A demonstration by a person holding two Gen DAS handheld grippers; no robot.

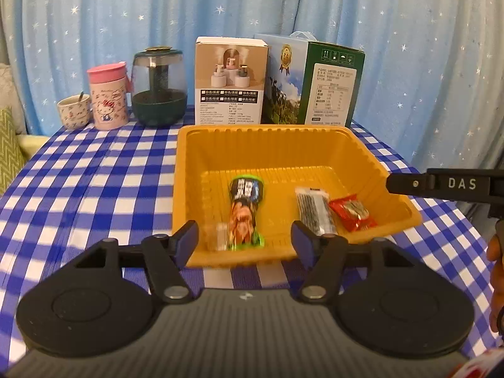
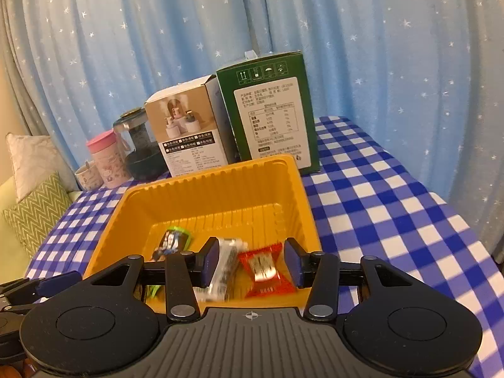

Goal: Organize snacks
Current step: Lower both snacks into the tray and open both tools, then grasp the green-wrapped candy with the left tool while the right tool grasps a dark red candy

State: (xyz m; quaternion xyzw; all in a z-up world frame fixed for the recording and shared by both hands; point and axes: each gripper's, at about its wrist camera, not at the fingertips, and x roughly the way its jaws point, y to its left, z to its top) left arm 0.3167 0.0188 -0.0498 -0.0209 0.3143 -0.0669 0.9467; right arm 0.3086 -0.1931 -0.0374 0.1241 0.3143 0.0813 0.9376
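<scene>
An orange tray (image 1: 371, 157) stands on the checked table and shows in the right wrist view too (image 2: 201, 189). In it lie a green sausage snack pack (image 1: 245, 211), a clear pack of dark sticks (image 1: 313, 209) and a red packet (image 1: 351, 212). These also show in the right wrist view: the green pack (image 2: 174, 241), the clear pack (image 2: 225, 271) and the red packet (image 2: 263, 267). My left gripper (image 1: 244, 241) is open and empty above the tray's near edge. My right gripper (image 2: 252, 263) is open and empty above the tray's near right corner.
Along the back stand a small cup (image 1: 74, 111), a pink Hello Kitty tumbler (image 1: 108, 97), a dark green jar (image 1: 159, 86), a white box (image 1: 230, 82) and a green box (image 1: 315, 83). A blue starred curtain (image 1: 252, 0) hangs behind. Cushions (image 2: 34, 201) lie at left.
</scene>
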